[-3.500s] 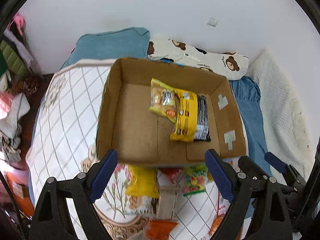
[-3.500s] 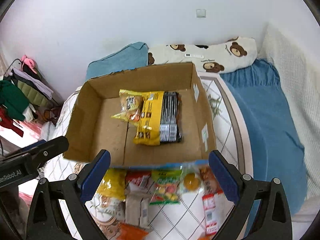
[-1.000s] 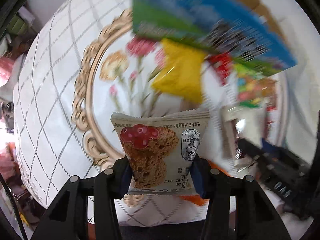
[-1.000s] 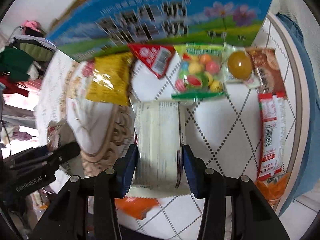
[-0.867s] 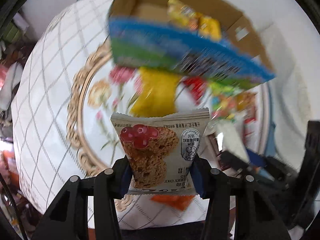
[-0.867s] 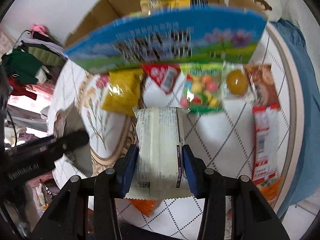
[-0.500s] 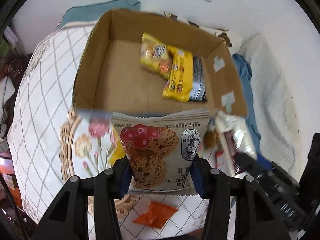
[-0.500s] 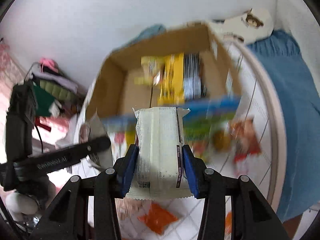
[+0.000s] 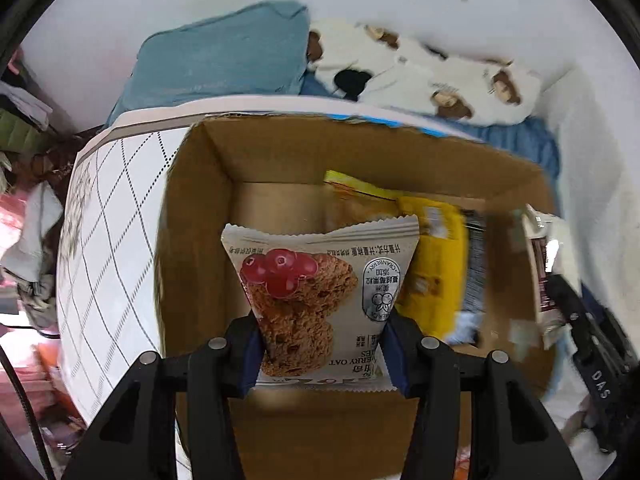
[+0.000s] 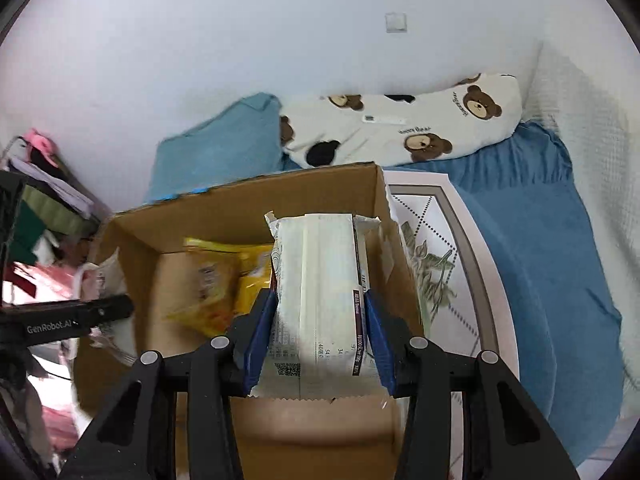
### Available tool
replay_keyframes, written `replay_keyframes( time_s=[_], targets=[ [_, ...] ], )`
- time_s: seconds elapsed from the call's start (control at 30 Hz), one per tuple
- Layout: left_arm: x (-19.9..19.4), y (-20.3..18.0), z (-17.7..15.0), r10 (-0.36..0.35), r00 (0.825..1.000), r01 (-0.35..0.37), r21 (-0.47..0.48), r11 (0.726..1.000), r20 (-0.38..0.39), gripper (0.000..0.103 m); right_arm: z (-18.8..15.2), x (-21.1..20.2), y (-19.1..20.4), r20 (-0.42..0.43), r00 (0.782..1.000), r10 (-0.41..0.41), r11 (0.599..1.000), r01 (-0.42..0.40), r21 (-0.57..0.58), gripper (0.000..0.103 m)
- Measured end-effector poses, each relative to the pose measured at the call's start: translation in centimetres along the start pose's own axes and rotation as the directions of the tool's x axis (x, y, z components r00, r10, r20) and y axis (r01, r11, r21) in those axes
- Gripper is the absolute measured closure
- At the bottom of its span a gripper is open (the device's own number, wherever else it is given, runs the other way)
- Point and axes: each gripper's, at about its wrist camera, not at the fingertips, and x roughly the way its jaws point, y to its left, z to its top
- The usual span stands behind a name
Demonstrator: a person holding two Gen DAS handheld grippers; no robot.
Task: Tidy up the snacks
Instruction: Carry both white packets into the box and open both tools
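My left gripper (image 9: 322,346) is shut on a cranberry oat cookie packet (image 9: 316,296) and holds it above the open cardboard box (image 9: 192,264). My right gripper (image 10: 318,332) is shut on a white snack packet (image 10: 318,284) and holds it above the same box (image 10: 132,232), toward its right side. Inside the box lie a yellow snack bag (image 9: 434,264) and a dark packet (image 9: 474,276). The yellow bags also show in the right wrist view (image 10: 216,280). The other gripper shows at the right edge of the left wrist view (image 9: 588,344) and at the left edge of the right wrist view (image 10: 68,320).
The box stands on a round table with a white checked cloth (image 9: 104,216). Behind it lie a teal pillow (image 10: 220,140) and a bear-print pillow (image 10: 404,124) on a blue bed (image 10: 560,248). Clothes are piled at the left (image 10: 36,200).
Both grippers have lifted their packets from the table and moved forward over the box. The loose snacks on the table have dropped out of view.
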Motion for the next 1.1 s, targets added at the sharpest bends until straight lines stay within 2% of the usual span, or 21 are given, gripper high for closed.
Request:
replay_keyframes(
  time_s=[0.07, 0.1, 0.17, 0.2, 0.3, 0.47, 0.6, 0.87, 1.1],
  targets=[
    [1.6, 0.5, 1.0, 0.009, 1.000, -0.009, -0.013, 1.000, -0.023, 0.053, 0.5, 1.8, -0.3, -0.038, 0.999, -0.030, 0.999, 0.031, 0.023, 0.038],
    [2.2, 0.6, 1.4, 0.005, 1.000, -0.006, -0.012, 1.000, -0.026, 0.049, 0.4, 2.6, -0.3, -0.057, 0.997, -0.048, 0.999, 0.049, 0.020, 0.018],
    [2.9, 0.7, 1.7, 0.005, 1.000, -0.006, -0.014, 1.000, -0.029, 0.012, 0.6, 3.8, -0.2, -0.080, 0.996, -0.049, 0.998, 0.050, 0.022, 0.012],
    [3.0, 0.7, 1.7, 0.007, 1.000, -0.008, -0.016, 1.000, -0.019, 0.009, 0.6, 4.2, 0.1, -0.088, 0.994, -0.063, 0.998, 0.064, 0.010, 0.011],
    [3.1, 0.4, 1.4, 0.002, 1.000, -0.002, -0.016, 1.000, -0.013, 0.008, 0.4, 4.7, 1.0, -0.100, 0.992, -0.081, 0.996, 0.079, -0.030, 0.006],
    [3.2, 0.4, 0.6, -0.015, 0.999, 0.015, -0.020, 1.000, -0.029, 0.008, -0.4, 4.7, 1.3, -0.126, 0.989, -0.082, 0.996, 0.079, -0.029, 0.006],
    [2.2, 0.3, -0.7, -0.004, 1.000, 0.003, -0.021, 1.000, -0.009, 0.008, -1.0, 3.9, 1.3, -0.135, 0.988, -0.077, 0.997, 0.074, -0.032, 0.006],
    [-0.9, 0.5, -4.1, -0.020, 0.997, 0.024, -0.050, 0.998, 0.079, 0.008, -3.4, 1.0, 1.8, -0.132, 0.989, -0.062, 0.997, 0.055, -0.053, 0.006],
    [-4.6, -0.1, -7.6, 0.000, 0.983, 0.006, -0.031, 1.000, 0.182, 0.008, -5.2, -3.1, 2.6, -0.077, 0.996, -0.054, 0.996, 0.048, -0.080, 0.006]
  ],
)
